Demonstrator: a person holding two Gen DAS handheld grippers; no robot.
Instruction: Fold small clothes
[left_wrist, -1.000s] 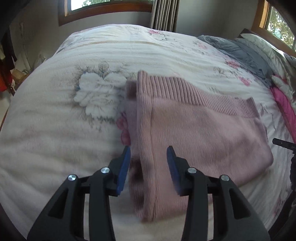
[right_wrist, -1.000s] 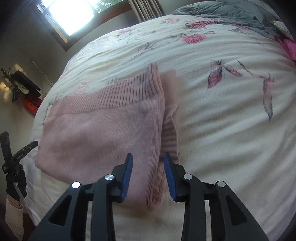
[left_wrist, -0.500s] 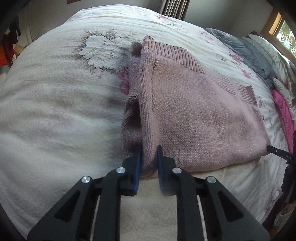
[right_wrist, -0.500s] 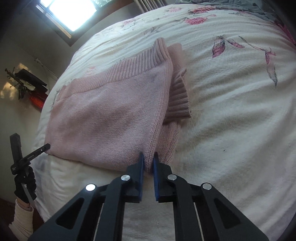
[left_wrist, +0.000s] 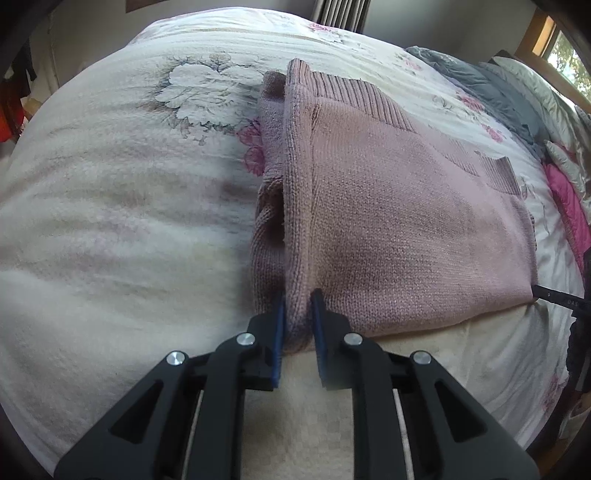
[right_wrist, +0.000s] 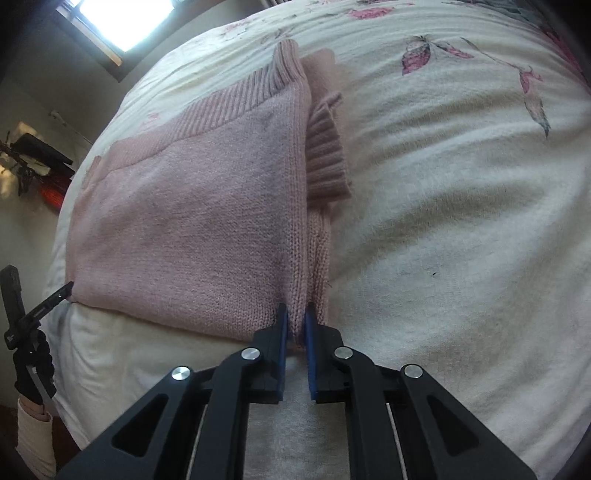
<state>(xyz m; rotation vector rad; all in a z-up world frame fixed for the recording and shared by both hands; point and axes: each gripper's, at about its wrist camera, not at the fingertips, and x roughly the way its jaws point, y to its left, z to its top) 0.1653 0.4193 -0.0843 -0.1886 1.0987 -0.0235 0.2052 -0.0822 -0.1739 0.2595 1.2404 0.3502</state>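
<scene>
Lying on the floral bedspread (left_wrist: 110, 221), the pink knit sweater (left_wrist: 406, 221) is already folded into a rectangle with its sleeves tucked along the sides, the ribbed hem (right_wrist: 229, 107) at its far edge. The left gripper (left_wrist: 297, 306) has its jaws closed on the sweater's near left corner, and the right gripper (right_wrist: 295, 319) has its jaws closed on the near right corner, both pinching the stacked layers. Judging by this, the sleeve folds are done, and what remains is probably carrying the near edge over to the hem.
</scene>
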